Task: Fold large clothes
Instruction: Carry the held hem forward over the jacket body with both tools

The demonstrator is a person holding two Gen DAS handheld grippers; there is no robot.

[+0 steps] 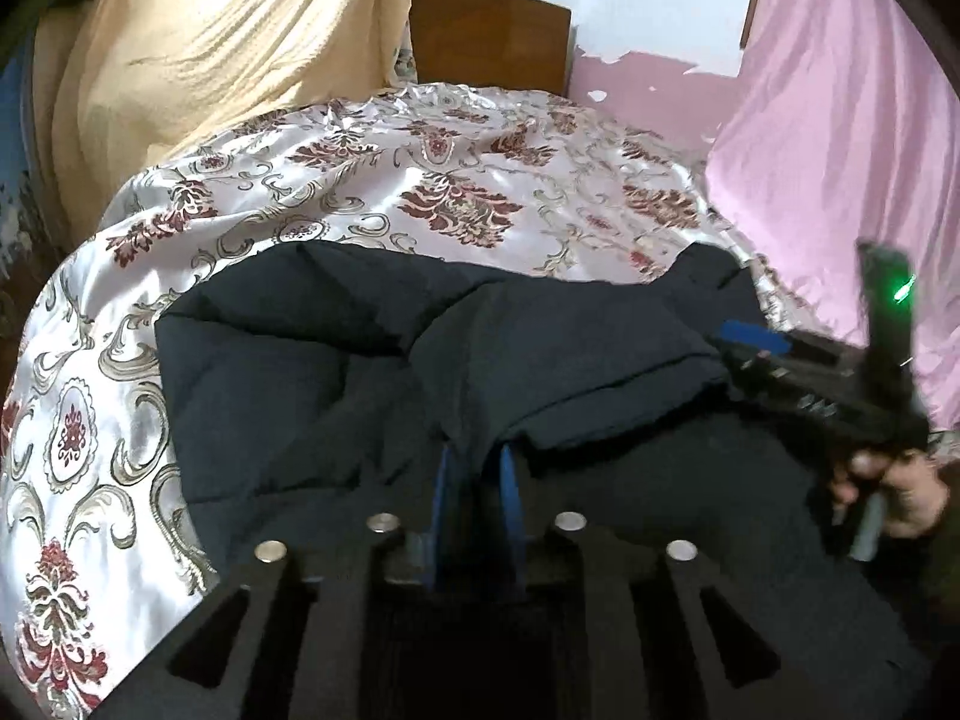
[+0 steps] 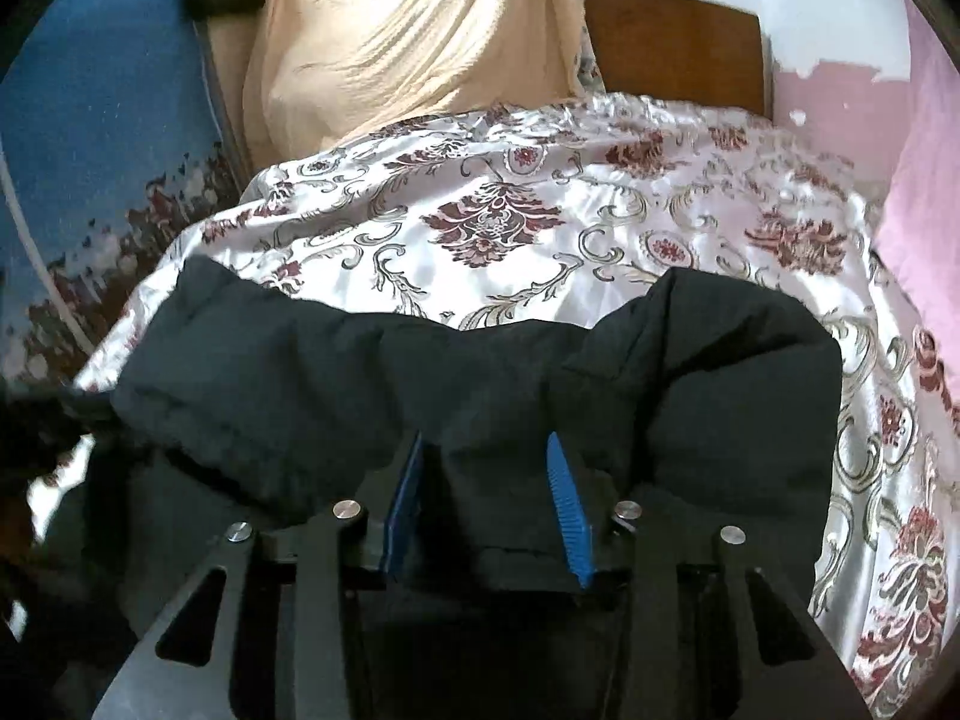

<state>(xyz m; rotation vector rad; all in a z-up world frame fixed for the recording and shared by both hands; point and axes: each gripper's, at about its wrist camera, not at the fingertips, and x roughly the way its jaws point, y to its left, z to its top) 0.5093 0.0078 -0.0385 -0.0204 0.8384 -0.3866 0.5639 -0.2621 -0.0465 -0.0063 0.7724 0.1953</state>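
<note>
Dark padded jacket (image 1: 372, 360) lies bunched on the floral bedspread (image 1: 420, 180); left gripper (image 1: 474, 468) and right gripper (image 2: 489, 468) each straddle a fold, jaws parted, pads apparently not clamping; mid-fold, regrasping seems next.

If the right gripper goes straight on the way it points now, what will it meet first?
Most likely the dark padded garment: its fabric already lies between the fingers of the right gripper and bulges just ahead. The floral bedspread comes only beyond that, though depth is hard to judge here.
</note>
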